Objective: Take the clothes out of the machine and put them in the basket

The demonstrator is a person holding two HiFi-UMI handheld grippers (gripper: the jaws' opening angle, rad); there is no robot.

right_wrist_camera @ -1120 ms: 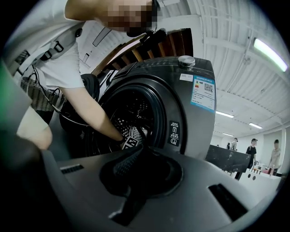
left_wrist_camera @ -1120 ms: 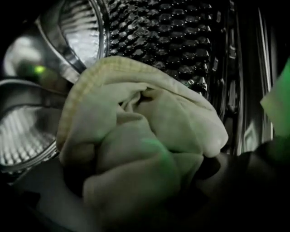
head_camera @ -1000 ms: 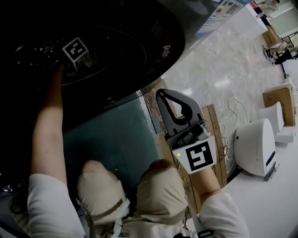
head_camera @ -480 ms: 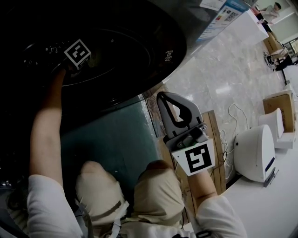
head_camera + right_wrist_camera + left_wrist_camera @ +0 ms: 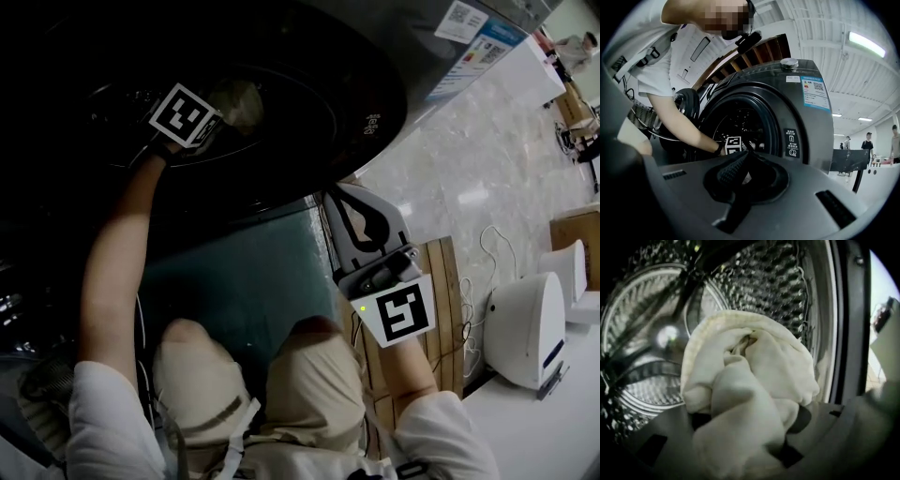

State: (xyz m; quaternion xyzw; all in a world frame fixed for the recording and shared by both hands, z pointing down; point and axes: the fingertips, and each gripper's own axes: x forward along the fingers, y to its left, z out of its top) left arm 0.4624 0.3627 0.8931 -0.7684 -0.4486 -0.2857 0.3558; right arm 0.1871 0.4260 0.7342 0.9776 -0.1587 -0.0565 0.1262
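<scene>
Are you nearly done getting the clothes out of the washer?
Not nearly. Done: nothing yet; no clothes show in any basket. In hand: the left gripper has just been closing its jaws on a cream cloth in the drum. The right gripper is shut and empty. Left: carry that cloth to the basket; more may hide behind it.

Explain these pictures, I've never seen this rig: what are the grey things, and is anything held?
No robot here: a kneeling person holds a hand-held gripper in each hand. The head view comes from a camera on the person's head, looking down; the other two cameras ride on those tools. The left hand-held gripper reaches into the washing machine; its jaws have just been closing and pinch a cream cloth. The right hand-held gripper is outside, jaws together, empty.
</scene>
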